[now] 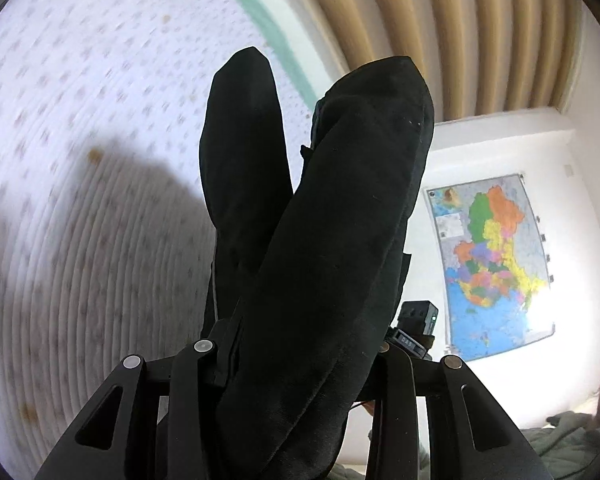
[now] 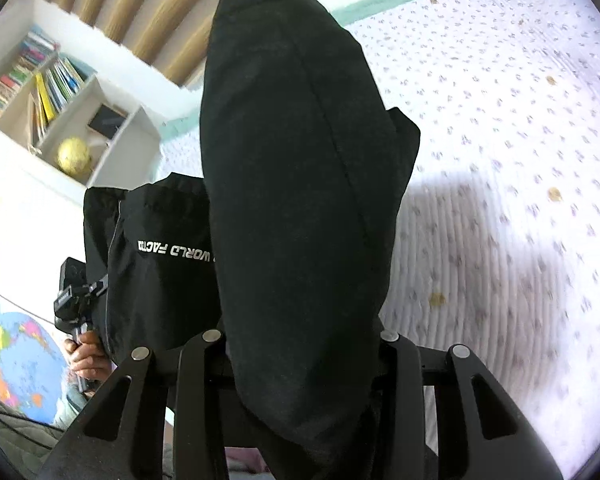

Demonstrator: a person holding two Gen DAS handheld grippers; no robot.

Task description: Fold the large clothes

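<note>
both grippers, the left gripper (image 1: 300,360) and the right gripper (image 2: 300,352), are clamped on a black garment (image 2: 292,200) held above the bed (image 2: 500,120), so a lift-and-spread step is judged under way, with laying it flat called for next.

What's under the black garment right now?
Below the black garment lies the white dotted quilt, carrying a shadow. Cloth hides both grippers' fingertips and the quilt directly behind it.

black garment (image 2: 300,200) matt soft cloth; bedspread (image 2: 500,120) quilted printed cloth; map (image 1: 496,264) glossy paper.
</note>
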